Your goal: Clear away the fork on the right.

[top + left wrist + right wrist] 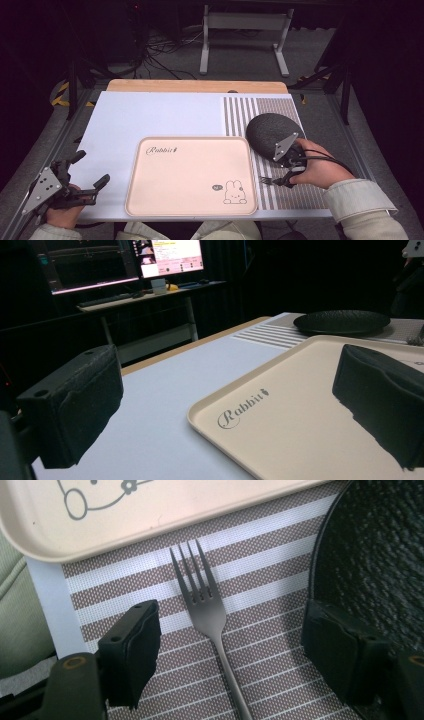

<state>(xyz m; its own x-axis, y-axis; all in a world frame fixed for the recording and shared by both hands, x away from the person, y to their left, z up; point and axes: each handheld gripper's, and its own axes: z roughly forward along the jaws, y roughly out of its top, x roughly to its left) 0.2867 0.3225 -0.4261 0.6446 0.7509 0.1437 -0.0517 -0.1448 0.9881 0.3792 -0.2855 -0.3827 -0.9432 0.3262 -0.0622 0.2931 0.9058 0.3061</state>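
From above, the right gripper [280,176] hangs low over the striped mat [280,195] at about four o'clock on the desk [150,115], just off the tray's [150,200] right edge and close in front of the dark plate [265,132]; the fork [267,180] is only a thin dark sliver there, its tines toward the tray. The right gripper view makes it plain: the fork [207,612] lies flat on the stripes between the two fingers [132,650], handle running back under the gripper, tines pointing at twelve o'clock toward the tray's rabbit corner, with the plate [370,555] at two o'clock. The fingers stand wide on either side, clear of the fork and holding nothing. The left gripper [90,172] rests at the desk's eight o'clock edge, fingers spread wide and empty. Its own view looks level across the desk: the tray [280,430] with its "Rabbit" lettering, the plate [342,321] seen edge-on, and a lit monitor [167,255] at eleven o'clock, which the high view leaves in darkness.
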